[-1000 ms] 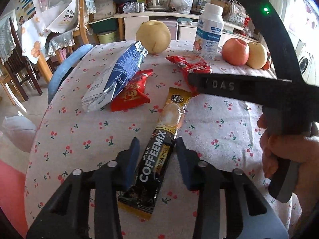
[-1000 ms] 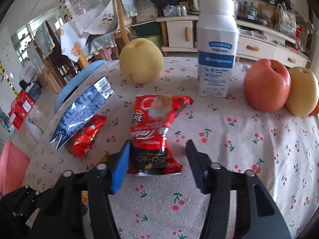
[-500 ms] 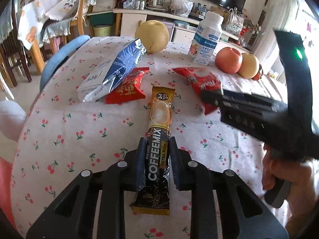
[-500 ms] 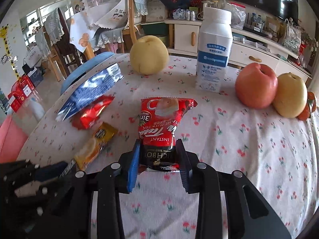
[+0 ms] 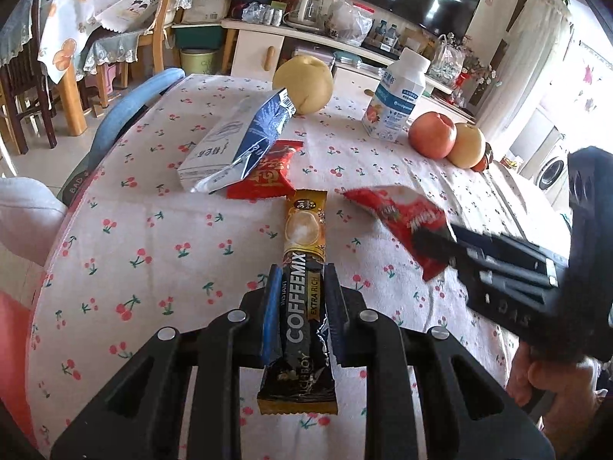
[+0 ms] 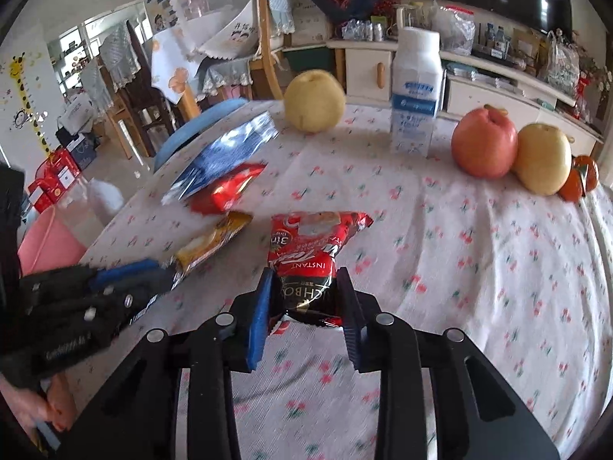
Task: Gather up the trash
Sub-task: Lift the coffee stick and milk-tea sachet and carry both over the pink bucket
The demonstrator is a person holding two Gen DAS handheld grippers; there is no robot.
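at the far left, just off the tabletop (image 6: 479, 249), a pink bin (image 6: 46, 243) shows low in the right wrist view, likely where the trash belongs, though only part of it is visible through blur. next rightward, a blue-and-white packet (image 5: 237, 142) lies overlapping a small red wrapper (image 5: 268, 176), both untouched and farther out than either gripper. then comes the left gripper (image 5: 300, 306): its fingers (image 5: 270, 314) have just been closing and now pinch the coffeemix stick (image 5: 304, 280) from both sides, pressing near its lower half. the stick's long axis runs straight along the gripper's pointing line, so most of it juts forward past the fingertips, with a short tail hanging back toward the camera. to the right, the right gripper (image 6: 306, 306) has likewise been closing, and its fingers (image 6: 260, 310) squeeze the dark bottom end of the red sachet (image 6: 310, 253), which crumples between them; its long axis also points away from the gripper, its top end reaching forward. each piece is already in its own hand, so the coming move turns on direction: the bin lies to the left, on the left gripper's side, and that hand looks nearer to it, while the right must carry its sachet across the tabletop behind or over the other gripper.
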